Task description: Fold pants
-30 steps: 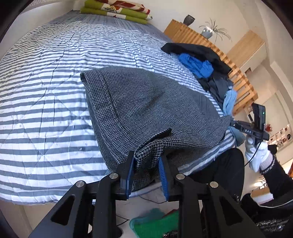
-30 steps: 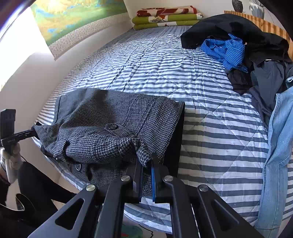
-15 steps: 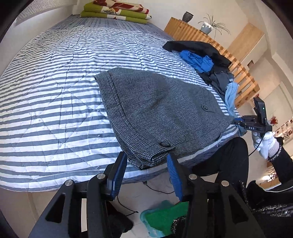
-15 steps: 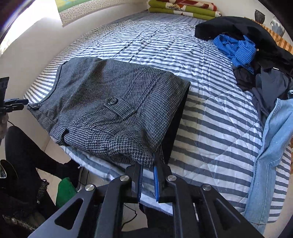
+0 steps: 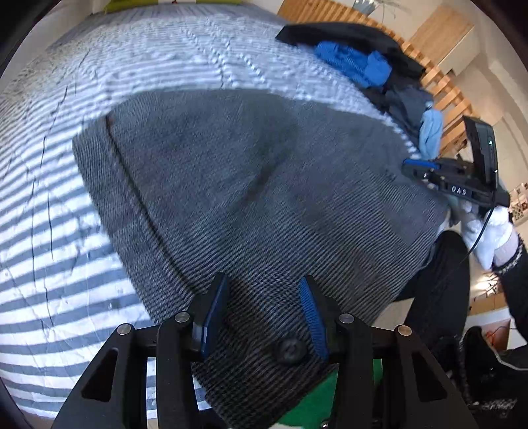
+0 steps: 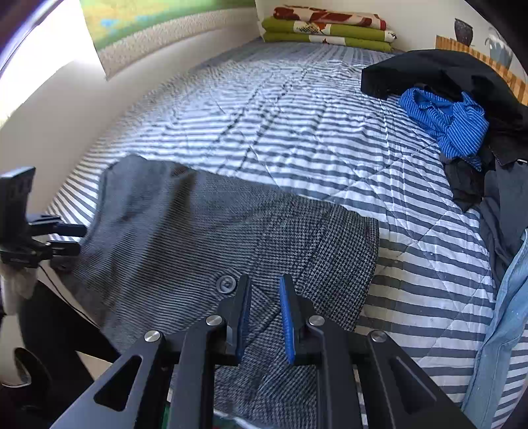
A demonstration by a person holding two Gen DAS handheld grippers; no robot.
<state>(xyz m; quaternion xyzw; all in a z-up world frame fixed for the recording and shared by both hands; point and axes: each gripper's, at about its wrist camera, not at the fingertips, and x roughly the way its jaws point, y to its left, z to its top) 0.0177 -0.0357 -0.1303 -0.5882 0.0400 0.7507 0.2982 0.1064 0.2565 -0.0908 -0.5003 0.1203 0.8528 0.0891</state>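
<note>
Grey houndstooth pants (image 5: 247, 165) lie folded flat on the striped bed (image 5: 49, 231), their near edge hanging over the bedside. My left gripper (image 5: 264, 280) stands open just above that near edge, a dark button (image 5: 290, 349) showing below its jaws. My right gripper (image 6: 265, 280) hovers over the pants (image 6: 231, 231) beside another button (image 6: 225, 283). Its jaws are opening, a narrow gap between the blue pads and no cloth pinched in it. Each view shows the other gripper at the pants' side, the right gripper (image 5: 415, 165) held by a white-gloved hand (image 5: 485, 231).
A heap of dark clothes (image 6: 462, 82) with a blue striped shirt (image 6: 445, 122) and a light denim piece (image 6: 505, 313) covers the bed's right side. Folded green blankets (image 6: 330, 29) lie at the far end. A wooden slatted rail (image 5: 445, 99) runs behind. The person's dark-clad legs (image 5: 439, 264) stand at the bedside.
Both grippers have let go of the pants' near edge, which dropped flat onto the bed. Both then moved forward and down over the cloth, jaws spread.
</note>
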